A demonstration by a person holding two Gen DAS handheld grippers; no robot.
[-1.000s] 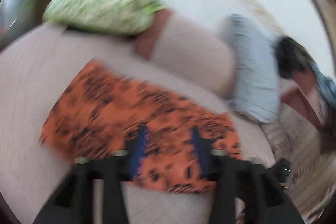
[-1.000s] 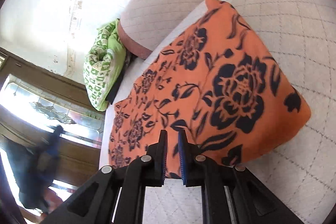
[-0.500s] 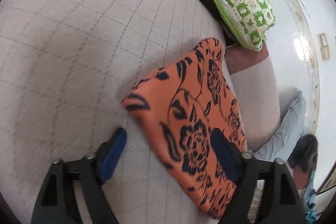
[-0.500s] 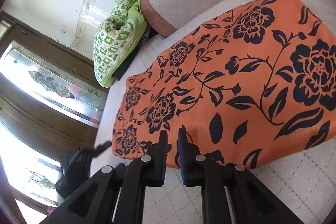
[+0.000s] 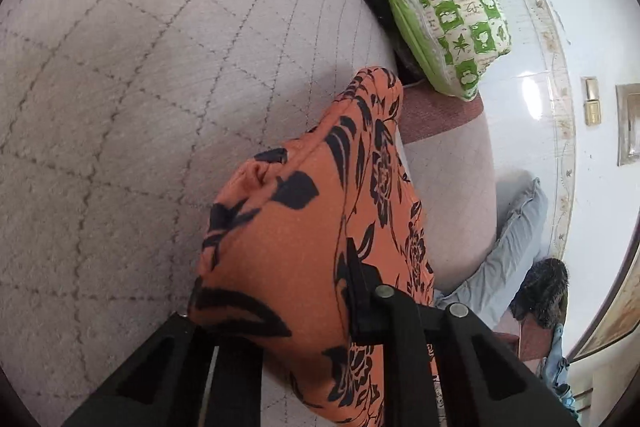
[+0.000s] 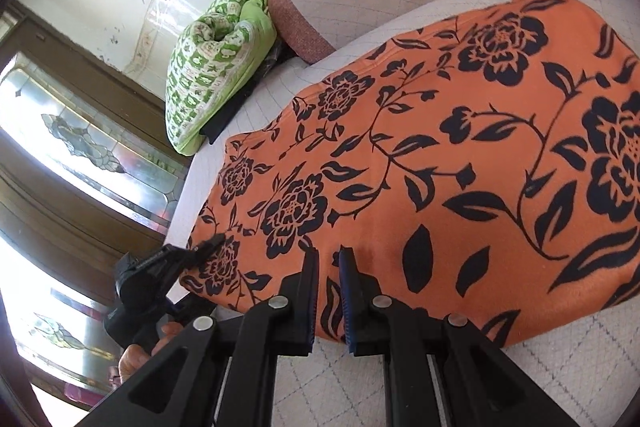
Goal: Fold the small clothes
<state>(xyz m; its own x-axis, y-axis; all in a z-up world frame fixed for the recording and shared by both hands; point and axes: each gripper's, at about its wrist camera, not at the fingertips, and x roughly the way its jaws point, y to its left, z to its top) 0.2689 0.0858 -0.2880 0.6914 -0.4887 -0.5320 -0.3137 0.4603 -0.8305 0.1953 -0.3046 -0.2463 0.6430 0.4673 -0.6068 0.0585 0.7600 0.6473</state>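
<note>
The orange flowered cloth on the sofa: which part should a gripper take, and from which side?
Grip the orange flowered cloth at its near hem, coming in low from the sofa seat's front. That edge lies free on the flat cushion. Both grippers pinch there already: the right gripper mid-hem, the left gripper at the corner.

Orange garment [image 6: 460, 163]: soft knit cloth printed all over with black roses, leaves and trailing vines, spread mostly flat on a pale quilted cushion [image 6: 560, 367]. One pointed corner reaches toward the backrest; the near hem runs along the seat's front. At the left end [image 5: 304, 247] the fabric is bunched and lifted off the cushion in a puckered fold, its edge gathered into small wrinkles.
</note>
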